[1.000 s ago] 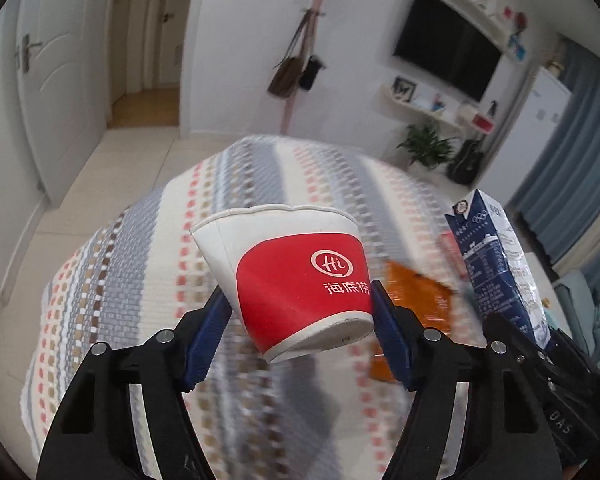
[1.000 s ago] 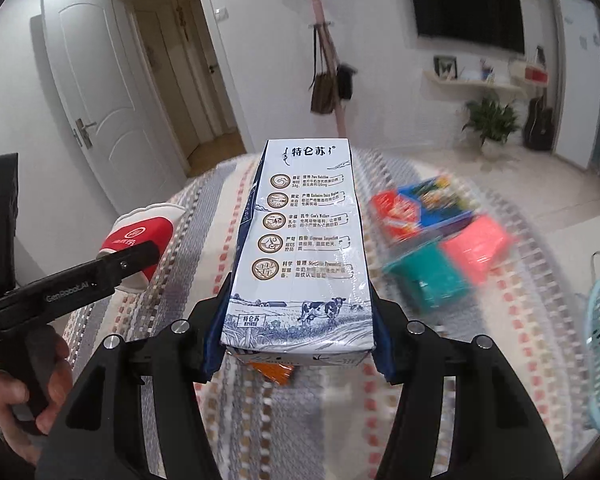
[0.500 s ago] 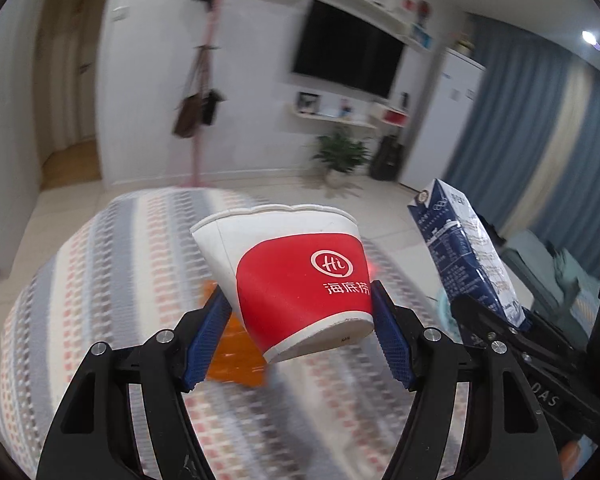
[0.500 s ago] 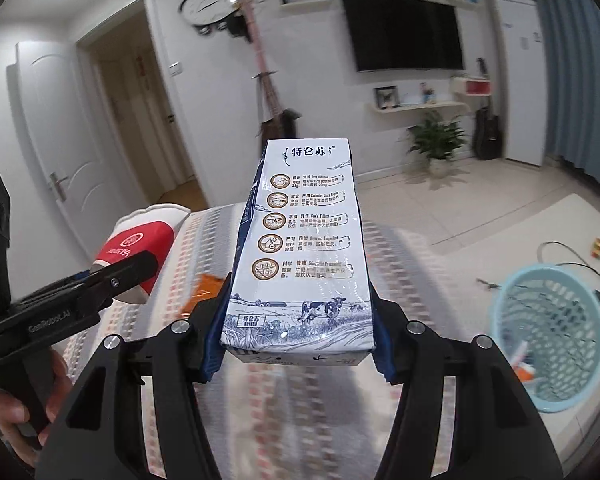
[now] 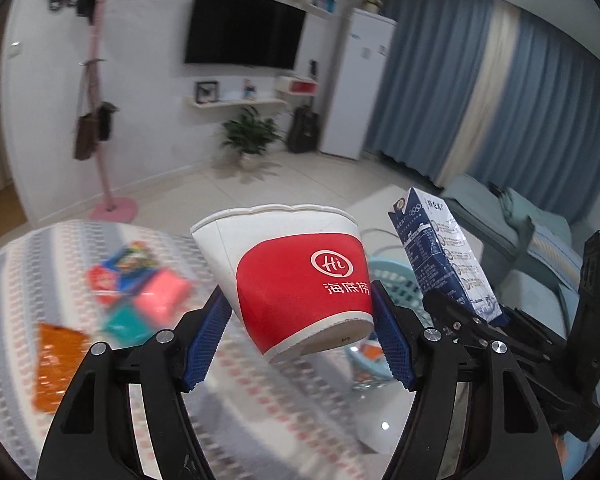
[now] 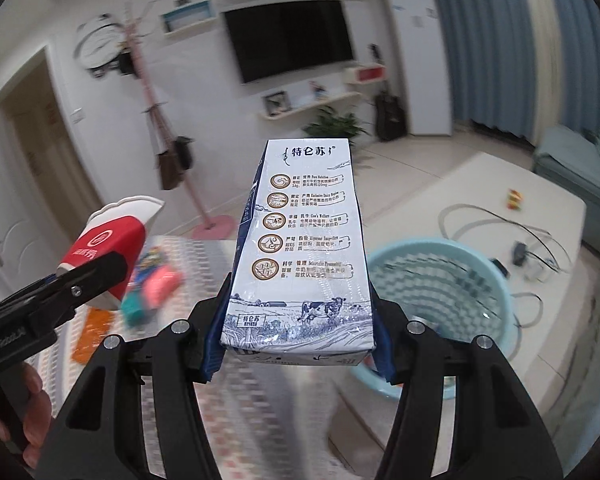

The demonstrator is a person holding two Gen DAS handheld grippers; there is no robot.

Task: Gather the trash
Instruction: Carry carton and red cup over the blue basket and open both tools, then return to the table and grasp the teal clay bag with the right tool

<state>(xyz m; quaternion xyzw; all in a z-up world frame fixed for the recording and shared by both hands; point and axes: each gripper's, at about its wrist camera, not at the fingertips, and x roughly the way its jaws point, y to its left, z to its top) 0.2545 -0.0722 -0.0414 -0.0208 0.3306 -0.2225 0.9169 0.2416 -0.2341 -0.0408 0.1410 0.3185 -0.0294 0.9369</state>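
My left claw point(image 5: 300, 332) is clamped on the red-white paper cup point(image 5: 288, 276), right claw point(image 6: 296, 344) clamped on the milk carton point(image 6: 304, 248) (both held above the striped surface point(image 5: 260, 400)). Blue basket point(image 6: 452, 280) sits on the floor beyond the surface's edge.

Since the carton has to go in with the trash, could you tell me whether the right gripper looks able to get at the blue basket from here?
Probably yes: the right gripper, shut on the milk carton, faces the blue basket just ahead to its right, with nothing between them.
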